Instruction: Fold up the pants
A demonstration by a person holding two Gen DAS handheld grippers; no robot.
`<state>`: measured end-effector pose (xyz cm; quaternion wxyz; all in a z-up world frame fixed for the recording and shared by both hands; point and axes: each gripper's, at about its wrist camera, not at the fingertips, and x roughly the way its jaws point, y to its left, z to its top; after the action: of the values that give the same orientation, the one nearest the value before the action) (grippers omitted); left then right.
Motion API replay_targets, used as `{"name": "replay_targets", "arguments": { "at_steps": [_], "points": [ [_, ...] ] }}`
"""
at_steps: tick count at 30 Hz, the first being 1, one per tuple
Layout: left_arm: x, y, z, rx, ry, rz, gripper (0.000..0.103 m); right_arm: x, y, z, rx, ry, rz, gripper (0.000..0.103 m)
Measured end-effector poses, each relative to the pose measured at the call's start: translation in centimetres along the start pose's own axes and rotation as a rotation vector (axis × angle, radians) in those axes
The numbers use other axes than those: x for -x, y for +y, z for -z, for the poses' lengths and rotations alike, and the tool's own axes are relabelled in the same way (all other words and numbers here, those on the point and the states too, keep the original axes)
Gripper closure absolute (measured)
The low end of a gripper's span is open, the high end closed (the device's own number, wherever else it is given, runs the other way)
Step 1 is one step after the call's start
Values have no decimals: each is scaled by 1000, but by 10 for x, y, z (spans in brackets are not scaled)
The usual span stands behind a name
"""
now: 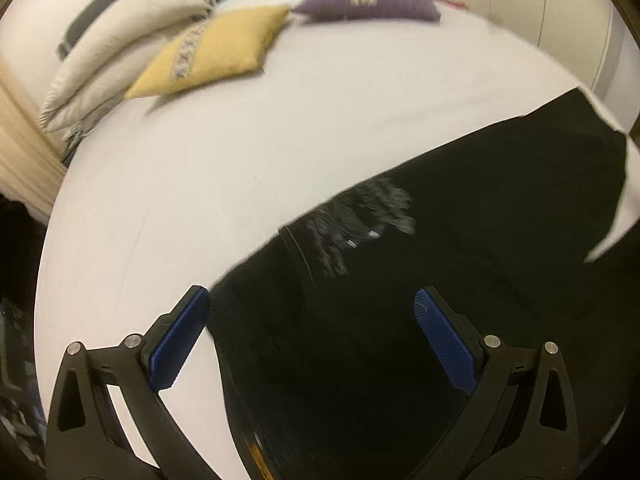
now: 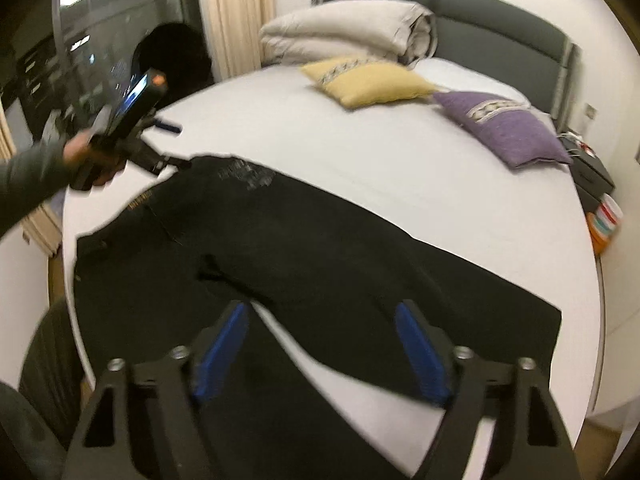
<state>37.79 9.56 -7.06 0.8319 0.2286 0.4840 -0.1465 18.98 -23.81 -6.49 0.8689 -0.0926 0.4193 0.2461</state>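
Observation:
Black pants (image 2: 320,248) lie spread flat on the white bed (image 2: 360,152), waist to the left, legs running right. In the left wrist view the pants (image 1: 460,264) show a white print near the waist. My left gripper (image 1: 312,300) is open and empty, hovering over the waist edge; it also shows in the right wrist view (image 2: 176,152), held in a hand at the waist's far corner. My right gripper (image 2: 322,316) is open and empty above the crotch, where the two legs split.
A yellow pillow (image 2: 368,80), a purple pillow (image 2: 508,128) and a folded beige duvet (image 2: 344,32) lie at the bed's head. A dark nightstand (image 2: 588,172) stands at the right. A curtain (image 2: 236,12) and a window are at the left.

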Motion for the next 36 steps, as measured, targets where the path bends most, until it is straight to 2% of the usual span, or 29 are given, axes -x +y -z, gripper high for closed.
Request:
{"name": "replay_targets", "arguments": {
  "at_steps": [2,5,6,10,17,19,21,22,24,27,30,34,36],
  "points": [
    [-22,6,-14,-20,16,26,2,-13,-9,-4,20,19,-5,34],
    [-54,12,-31,-54,72,40,21,-32,-20,-3,54,39,-34,36],
    [-63,14,-35,-67,88,49,24,-39,-25,-3,61,48,-45,37],
    [-95,20,-51,-106,128,60,24,-63,-40,-3,77,80,-74,37],
    [-140,25,-67,-109,206,142,24,-84,-51,-8,81,86,-111,37],
    [-144,32,-69,-69,221,201,33,-88,-53,-11,83,88,-112,37],
    [-144,31,-69,-63,224,252,60,-92,-56,-15,87,90,-109,37],
    [-143,28,-69,-75,221,257,64,-94,-57,-17,85,89,-108,37],
    [-143,21,-70,-92,222,253,79,-98,-59,-25,77,85,-112,37],
    [-140,11,-74,-122,211,226,94,-103,-60,-37,87,82,-104,37],
    [-129,3,-73,-161,151,162,95,-111,-57,-54,123,81,-100,37],
    [-104,0,-67,-183,35,80,95,-128,-60,-74,149,97,-100,37],
    [-94,-1,-65,-184,-12,60,96,-141,-61,-88,170,105,-100,38]
  ]
}}
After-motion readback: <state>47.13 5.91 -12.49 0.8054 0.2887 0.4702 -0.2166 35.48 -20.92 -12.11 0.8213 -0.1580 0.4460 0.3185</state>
